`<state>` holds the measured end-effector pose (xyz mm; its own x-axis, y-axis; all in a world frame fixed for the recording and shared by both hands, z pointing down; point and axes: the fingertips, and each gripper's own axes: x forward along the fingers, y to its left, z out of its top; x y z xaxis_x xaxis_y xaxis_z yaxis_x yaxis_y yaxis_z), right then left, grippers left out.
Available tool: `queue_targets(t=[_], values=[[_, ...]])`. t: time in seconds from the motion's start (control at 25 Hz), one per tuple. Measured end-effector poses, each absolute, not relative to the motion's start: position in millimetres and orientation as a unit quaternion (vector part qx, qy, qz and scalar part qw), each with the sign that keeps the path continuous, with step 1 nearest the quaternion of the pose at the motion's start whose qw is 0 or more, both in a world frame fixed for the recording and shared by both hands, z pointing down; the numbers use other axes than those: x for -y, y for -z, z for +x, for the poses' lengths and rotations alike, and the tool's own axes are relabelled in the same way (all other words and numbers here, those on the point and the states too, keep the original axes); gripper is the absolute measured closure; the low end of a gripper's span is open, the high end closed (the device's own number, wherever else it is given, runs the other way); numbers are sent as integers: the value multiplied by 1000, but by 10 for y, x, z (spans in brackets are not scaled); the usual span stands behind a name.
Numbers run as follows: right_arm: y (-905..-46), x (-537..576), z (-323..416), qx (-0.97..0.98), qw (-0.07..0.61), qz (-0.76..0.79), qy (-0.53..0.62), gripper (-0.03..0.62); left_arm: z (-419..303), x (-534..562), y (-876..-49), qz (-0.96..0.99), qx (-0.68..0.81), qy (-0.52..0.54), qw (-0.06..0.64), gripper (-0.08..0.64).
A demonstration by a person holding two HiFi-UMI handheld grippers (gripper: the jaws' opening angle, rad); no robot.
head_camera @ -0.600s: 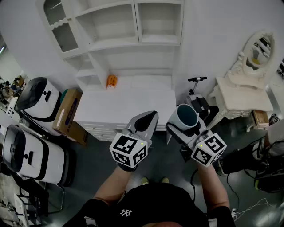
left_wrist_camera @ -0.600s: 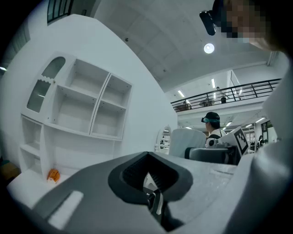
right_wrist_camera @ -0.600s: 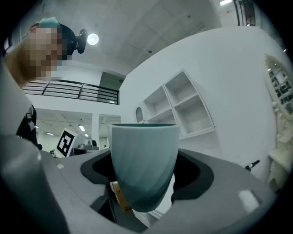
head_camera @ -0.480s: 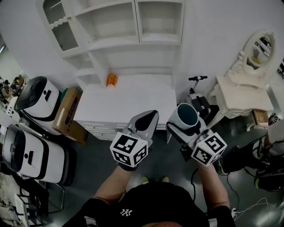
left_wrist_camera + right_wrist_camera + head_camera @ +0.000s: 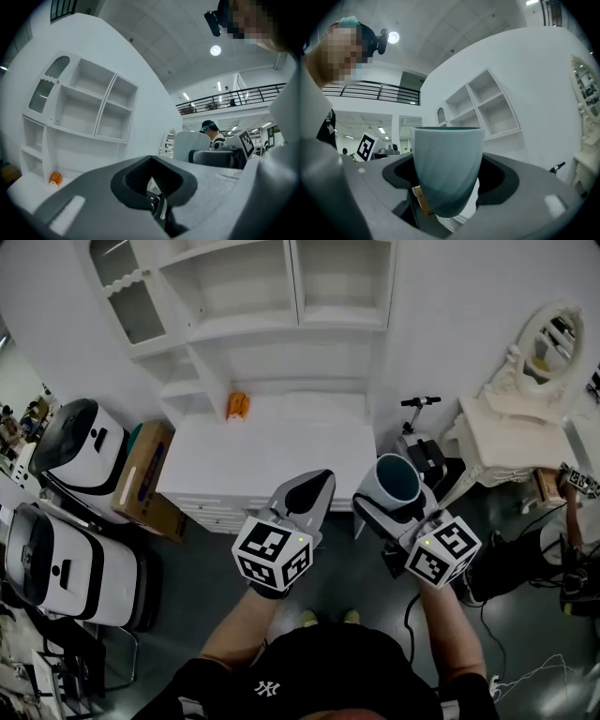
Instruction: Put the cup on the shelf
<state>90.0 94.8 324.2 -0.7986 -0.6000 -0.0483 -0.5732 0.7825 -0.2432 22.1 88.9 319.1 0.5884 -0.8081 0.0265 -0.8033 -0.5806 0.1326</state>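
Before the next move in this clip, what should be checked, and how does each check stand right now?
1. Pale teal ribbed cup clamped in right gripper: ok.
2. Cup upright, mouth up: ok.
3. Left gripper shut, empty, beside the cup without touching: ok.
4. White shelf unit's open compartments show nothing inside: ok.
5. Small orange object on white cabinet top, apart from both grippers: ok.
6. Shelf within reach from here: cannot tell.
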Motion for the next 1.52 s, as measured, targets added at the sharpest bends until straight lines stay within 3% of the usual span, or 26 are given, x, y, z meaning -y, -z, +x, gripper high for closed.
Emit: queue_targets(t=[0.84, 1.52], values=[[-3284, -768, 323, -925, 60, -353, 125, 199, -593, -765, -3276, 888, 455, 21, 67, 560], [-3402, 21, 232, -930, 42, -348, 114, 199, -538, -62, -3407, 887, 457, 14, 68, 558]])
